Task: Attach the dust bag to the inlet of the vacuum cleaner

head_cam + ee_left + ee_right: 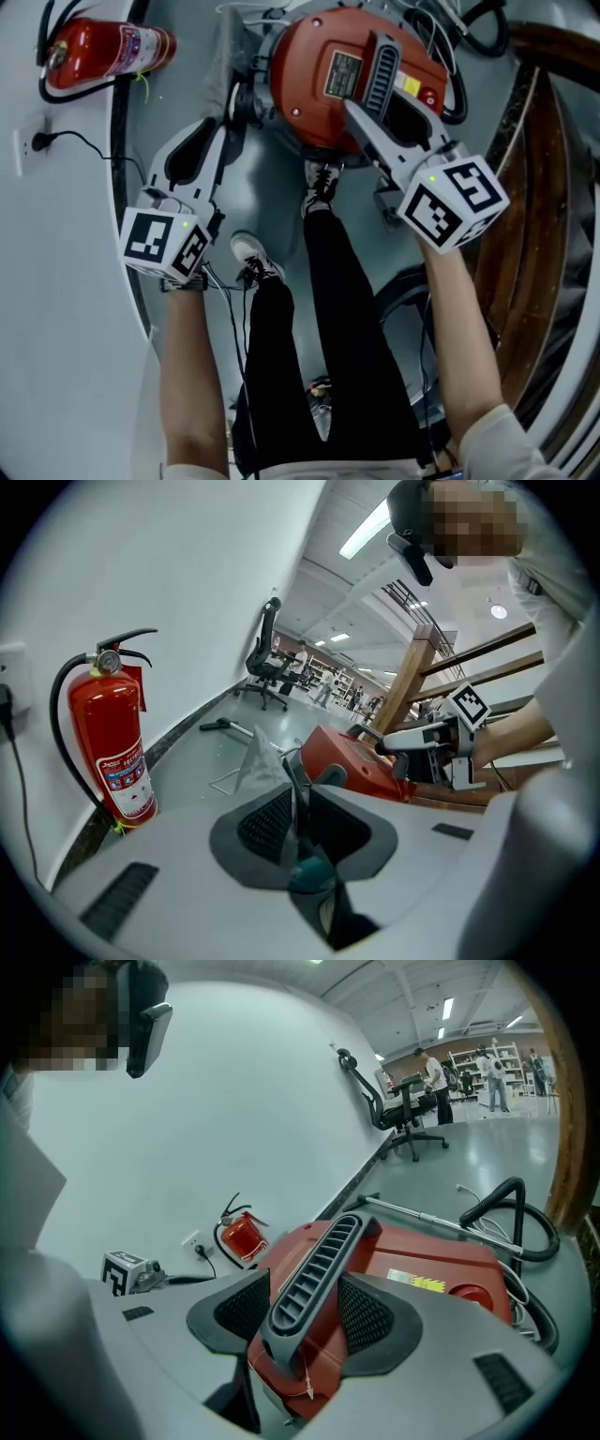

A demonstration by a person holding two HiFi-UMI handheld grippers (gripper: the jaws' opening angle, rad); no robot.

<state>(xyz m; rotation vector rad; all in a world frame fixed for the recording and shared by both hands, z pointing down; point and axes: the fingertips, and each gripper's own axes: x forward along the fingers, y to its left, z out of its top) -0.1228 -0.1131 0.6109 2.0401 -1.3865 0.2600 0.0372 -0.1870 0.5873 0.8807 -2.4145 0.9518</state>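
Where our left gripper (298, 794) closes: we have its jaws pressed together on a thin edge of the dust bag (248, 759), with only that sheet between the pads.
Left gripper from above: we hold it at the left flank of the vacuum cleaner (309, 56), jaws pointing away from us and the marker cube nearest our hand.
Right gripper (305, 1283): we have its jaws closed around the black ribbed handle (319, 1251) on top of the vacuum cleaner, one pad on each side.
Dust bag: grey and half see-through, it hangs off the left gripper's tips just beside the red body. We cannot tell whether it touches the body, and we cannot make out the inlet.
Vacuum cleaner: its red body stands on the grey floor (84, 234) in front of our feet, with a yellow label and a round red button on top.
Hose (506, 1213): black, it loops on the floor at the far side of the vacuum cleaner, near a metal tube (422, 1213).
Legs (328, 309): in black trousers, one shoe just beside the vacuum cleaner.
Fire extinguisher (112, 752): red, it stands upright against the white wall to our left.
Socket (28, 142): on that wall, with a black plug in it.
Wooden rail (539, 187): it runs along our right.
Office chair (267, 658): far down the room, by the wall.
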